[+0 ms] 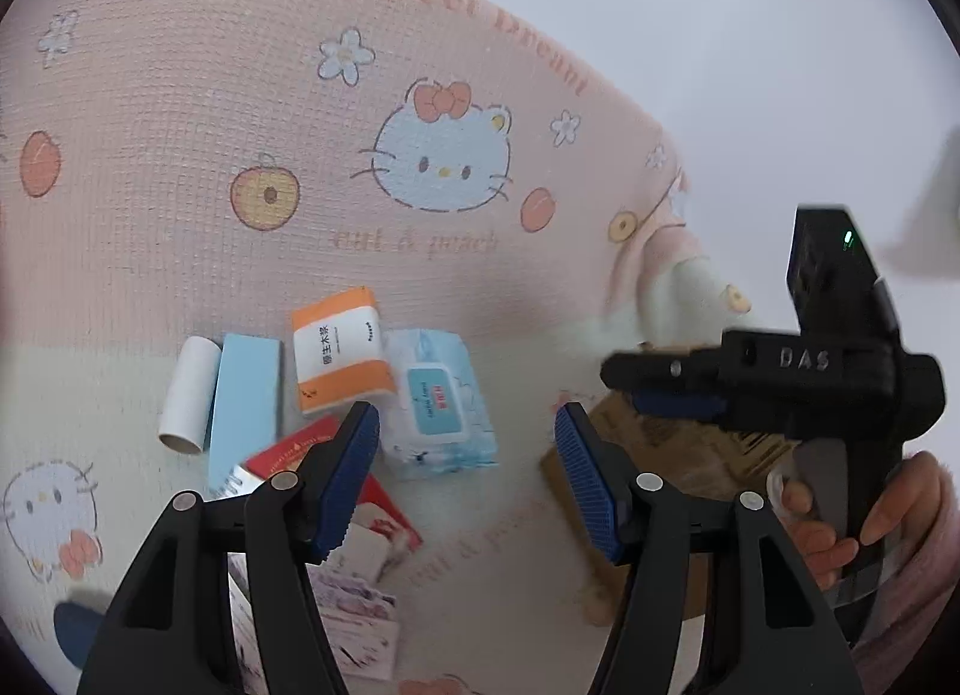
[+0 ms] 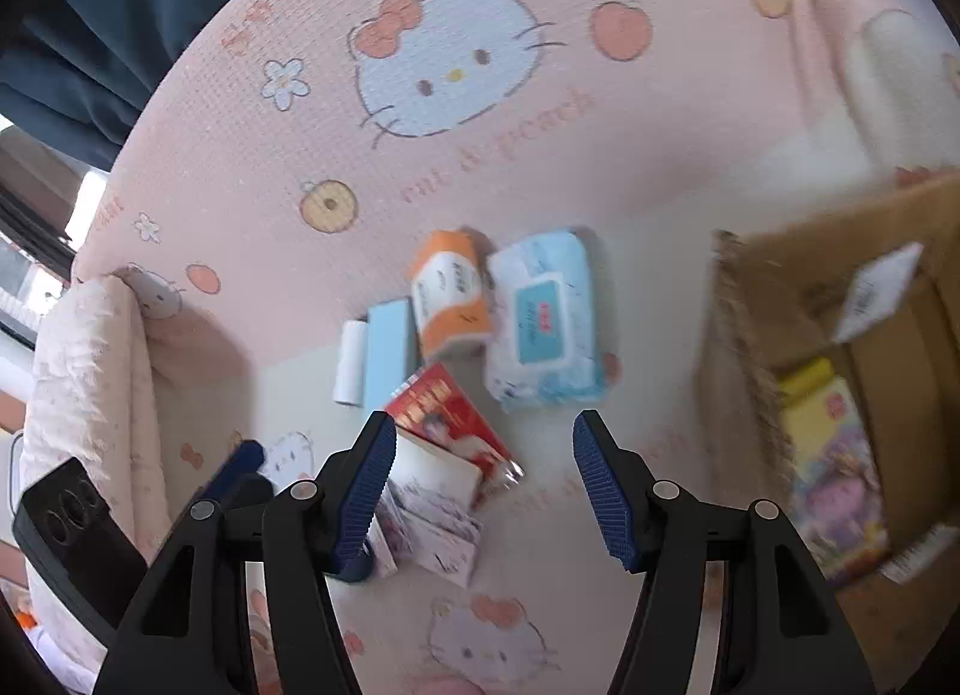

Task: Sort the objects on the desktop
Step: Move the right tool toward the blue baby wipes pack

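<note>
Both claws are up over a pink cartoon-print blanket (image 1: pixel 180 155) w/ nothing held. Left claw (image 1: pixel 467 443): jaws apart, empty. Right claw (image 2: pixel 485 455): jaws apart, empty too.

Progress: looks early-to-mid. The cardboard box (image 2: pixel 780 287) on the right side already has at least one item inside, a yellow-and-purple pack (image 2: pixel 834 455); rest of the box interior is blurred, can't tell more. Still loose on the blanket, clustered close together: white tube (image 1: pixel 189 392), light blue box (image 1: pixel 246 395) touching it, orange tissue pack (image 1: pixel 339 350), blue wet-wipes pack (image 1: pixel 441 401) just beside that, red packet (image 2: pixel 450 425) and some pinkish printed cards (image 2: pixel 432 533) near the left claw's fingers. So most items are probably left to sort.

Room: open blanket betw. the wipes and the box wall, good lane for carrying. Items are tight against each other, so side access for fingers is limited; the wipes pack's right edge is free. A folded pale cloth (image 2: pixel 84 383) borders the far left; box flap edge is frayed and stands up, needs clearing on the way in.
</note>
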`<state>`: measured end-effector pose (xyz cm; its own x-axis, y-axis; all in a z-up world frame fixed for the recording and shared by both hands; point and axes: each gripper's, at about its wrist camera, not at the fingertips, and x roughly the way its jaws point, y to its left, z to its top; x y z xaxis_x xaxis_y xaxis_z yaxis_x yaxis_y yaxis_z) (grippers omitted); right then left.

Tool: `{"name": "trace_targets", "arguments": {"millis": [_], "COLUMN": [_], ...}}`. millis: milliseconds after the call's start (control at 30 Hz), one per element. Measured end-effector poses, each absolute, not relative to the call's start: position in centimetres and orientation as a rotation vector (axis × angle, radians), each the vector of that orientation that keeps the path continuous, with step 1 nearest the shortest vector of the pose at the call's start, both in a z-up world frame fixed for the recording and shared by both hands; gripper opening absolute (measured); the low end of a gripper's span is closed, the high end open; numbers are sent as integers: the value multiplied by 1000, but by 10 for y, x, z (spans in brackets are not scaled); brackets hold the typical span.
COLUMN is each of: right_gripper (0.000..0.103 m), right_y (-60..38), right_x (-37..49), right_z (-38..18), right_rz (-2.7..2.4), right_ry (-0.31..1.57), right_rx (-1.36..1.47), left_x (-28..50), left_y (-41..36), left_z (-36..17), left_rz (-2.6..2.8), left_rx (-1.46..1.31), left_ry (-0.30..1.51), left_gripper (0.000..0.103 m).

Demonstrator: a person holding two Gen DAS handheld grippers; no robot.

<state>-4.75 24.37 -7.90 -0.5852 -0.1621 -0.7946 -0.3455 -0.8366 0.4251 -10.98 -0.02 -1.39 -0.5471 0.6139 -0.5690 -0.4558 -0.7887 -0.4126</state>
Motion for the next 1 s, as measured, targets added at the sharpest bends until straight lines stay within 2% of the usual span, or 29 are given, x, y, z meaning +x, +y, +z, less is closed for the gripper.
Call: {"name": "trace_targets", "arguments": {"millis": [167, 333, 467, 500, 533, 567, 600, 667, 867, 1000], "right_gripper": [60, 60, 59, 48, 33, 10, 9, 9, 9, 9], "right_y": [225, 235, 245, 247, 248, 248, 249, 247, 247, 247], "right_x": [-73, -86, -96, -97, -99, -101, -102, -106, -117, -122], "right_z": [-89, -111, -135, -138, -143, -149, -154, -163, -182, -195], "right_rz": [2684, 2696, 2611, 2595, 2573, 2545, 2535, 2538, 2503, 2458], "right_ry": [682, 694, 612, 586, 545, 507, 491, 463, 462, 414], "right_rx": [-1345, -1306, -1331, -1336, -1344, -1356, -1362, -1392, -1428, -1436], "left_x": [-131, -149, -164, -167, -170, -172, -175, -179, -201, -209], "left_y": [9, 21, 25, 26, 27, 28, 29, 32, 33, 44], "left_z": [-39, -68, -96, -103, -110, -114, -119, -125, -154, -169], "left_rz": [2244, 2189, 2171, 2160, 2161, 2170, 2186, 2213, 2197, 2187], "left_rx": [-1046, -1102, -1158, -1176, -1188, -1194, -1202, -1204, -1302, -1359], "left_ry": [-349, -420, -514, -534, -546, -548, -536, -518, -597, -580], "left_gripper": [65, 65, 65, 65, 63, 53, 38, 30, 30, 30]}}
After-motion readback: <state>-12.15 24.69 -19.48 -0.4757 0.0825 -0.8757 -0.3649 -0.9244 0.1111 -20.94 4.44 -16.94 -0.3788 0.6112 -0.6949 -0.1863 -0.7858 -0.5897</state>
